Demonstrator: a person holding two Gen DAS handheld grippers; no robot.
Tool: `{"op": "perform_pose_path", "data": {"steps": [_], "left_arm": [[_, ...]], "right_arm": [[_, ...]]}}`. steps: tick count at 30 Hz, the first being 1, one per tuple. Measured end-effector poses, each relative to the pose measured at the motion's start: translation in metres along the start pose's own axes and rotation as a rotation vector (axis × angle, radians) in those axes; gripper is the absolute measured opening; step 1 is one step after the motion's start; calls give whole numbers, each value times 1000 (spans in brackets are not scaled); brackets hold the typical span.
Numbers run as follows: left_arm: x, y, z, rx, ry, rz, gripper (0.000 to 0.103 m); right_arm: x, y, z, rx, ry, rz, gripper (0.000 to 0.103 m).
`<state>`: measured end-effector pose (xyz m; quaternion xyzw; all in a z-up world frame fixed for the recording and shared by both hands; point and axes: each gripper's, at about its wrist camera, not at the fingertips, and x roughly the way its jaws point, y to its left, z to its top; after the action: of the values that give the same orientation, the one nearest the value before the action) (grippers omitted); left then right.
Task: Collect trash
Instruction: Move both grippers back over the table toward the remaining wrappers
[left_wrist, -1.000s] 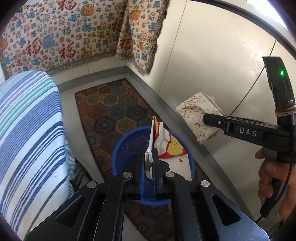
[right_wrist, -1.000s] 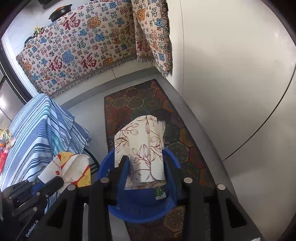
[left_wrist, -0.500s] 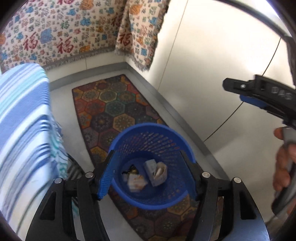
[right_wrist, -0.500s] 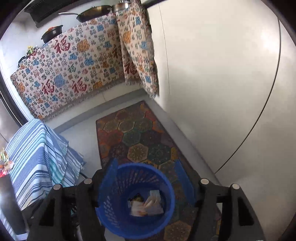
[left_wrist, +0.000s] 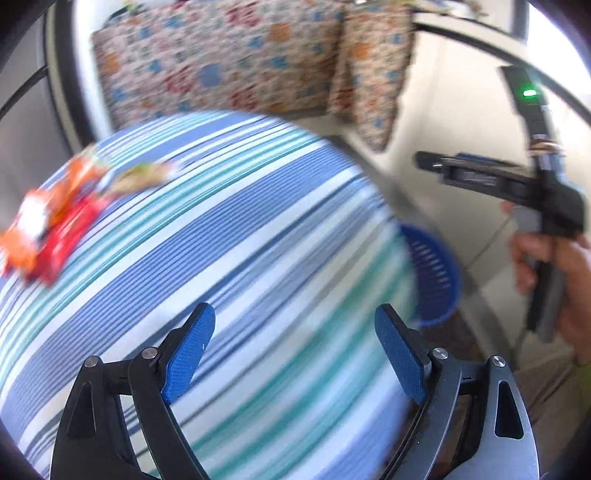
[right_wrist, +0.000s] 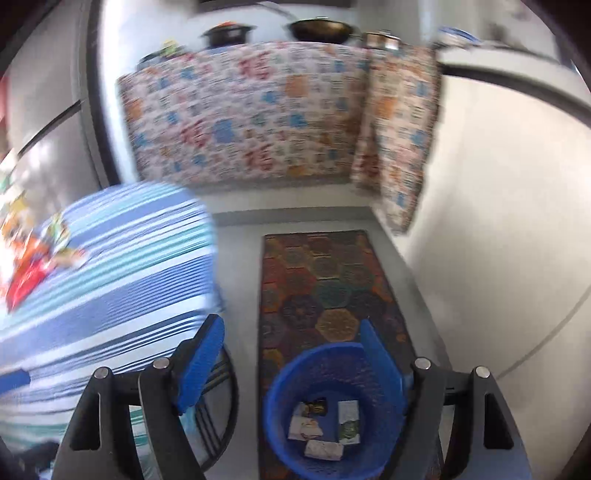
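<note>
The left tool (left_wrist: 295, 347) hangs over a bench draped in a blue, teal and white striped cloth (left_wrist: 207, 258). Its blue-padded jaws have just been opening and stand wide apart with nothing between them. Far off to its upper left, on that cloth, lie crumpled red and orange snack wrappers (left_wrist: 48, 229), badly blurred. To the right of this tool, past the cloth's edge, part of a round blue plastic mesh waste basket (left_wrist: 432, 273) shows on the floor. Higher on the right, a person's hand (left_wrist: 554, 266) grips the handle of the right tool, seen side-on.

The right tool (right_wrist: 291, 350) points down toward the floor; its jaws have also just been opening and are spread wide, holding nothing. The blue basket (right_wrist: 332, 373) sits just below and between its fingers, resting on a dark rug of coloured hexagons (right_wrist: 321, 280). Inside the basket lie several pieces of paper trash (right_wrist: 325, 432), among them folded whitish wrappers. The striped bench lies to this tool's left, the wrappers (right_wrist: 29, 266) at its far left edge. Ahead, a patterned cloth with red characters (right_wrist: 243, 118) hangs over a counter.
</note>
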<state>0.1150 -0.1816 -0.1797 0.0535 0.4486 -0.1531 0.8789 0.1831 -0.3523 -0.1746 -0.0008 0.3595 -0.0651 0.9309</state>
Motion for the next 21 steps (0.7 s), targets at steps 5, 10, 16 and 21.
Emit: {"op": "perform_pose_path", "data": {"steps": [5, 10, 16, 21], "left_arm": [[-3, 78, -23, -99, 18, 119, 89], [-3, 129, -28, -127, 14, 156, 91], [-1, 184, -33, -153, 28, 170, 103], [-2, 213, -33, -136, 32, 156, 103]], "right_arm": [[-15, 92, -18, -119, 74, 165, 78], [-13, 153, -20, -138, 144, 210, 78], [10, 195, -12, -137, 198, 129, 80], [33, 204, 8, -74, 212, 101, 82]]}}
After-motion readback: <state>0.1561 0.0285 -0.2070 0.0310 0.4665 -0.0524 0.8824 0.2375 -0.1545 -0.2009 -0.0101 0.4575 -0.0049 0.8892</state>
